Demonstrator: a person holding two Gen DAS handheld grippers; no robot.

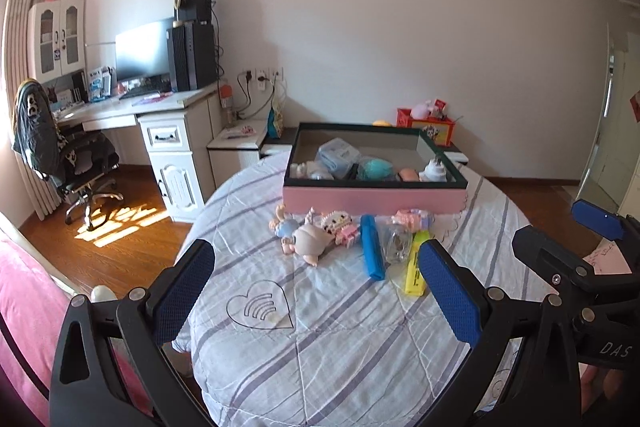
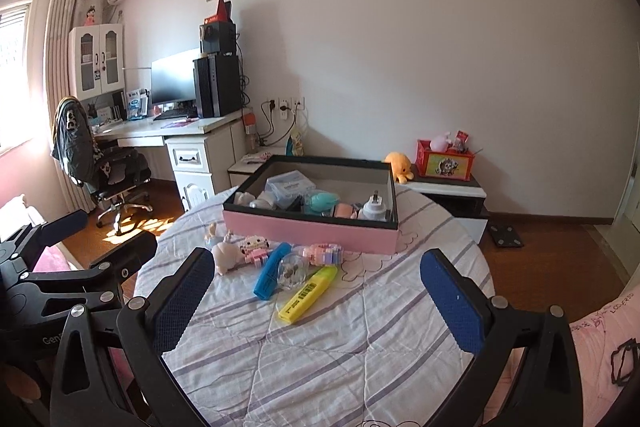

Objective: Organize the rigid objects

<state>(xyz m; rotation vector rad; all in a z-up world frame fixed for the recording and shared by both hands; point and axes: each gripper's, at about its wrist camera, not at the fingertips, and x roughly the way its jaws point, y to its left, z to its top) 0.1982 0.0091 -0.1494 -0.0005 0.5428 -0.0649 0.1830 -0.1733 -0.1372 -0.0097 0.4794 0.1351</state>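
— Toys and pens lie in a loose row on the striped quilt (image 2: 320, 347), just in front of the pink box (image 2: 310, 229). What do you make out, going from the left?

— First a small doll in light blue (image 1: 285, 227), then a pale plush figure (image 2: 225, 253) on its side, touching a pink-and-white block figure (image 2: 254, 250). Next comes the blue marker (image 2: 272, 271), lying at a slant, then a clear plastic ball (image 2: 293, 271) touching it, and the yellow highlighter (image 2: 307, 294) nearest the camera. A second pastel block figure (image 2: 325, 253) sits behind the ball, close to the box wall.

— And the box?

— Open, dark-rimmed, pink outside. Inside, left to right: small white items, a clear lidded container (image 2: 289, 187), a teal round thing (image 2: 322, 201), something peach-coloured and a white bottle-like piece (image 2: 374, 211).

— The grippers?

— The left gripper (image 1: 316, 291) hovers over the near part of the quilt, jaws spread wide, nothing between them. The right gripper (image 2: 316, 301) is the same: jaws wide, empty, above the quilt short of the highlighter. Each shows at the edge of the other's view.

— Beyond the bed?

— A desk (image 2: 180, 129) with a monitor at left, a low cabinet (image 2: 448, 187) with a red box at right.
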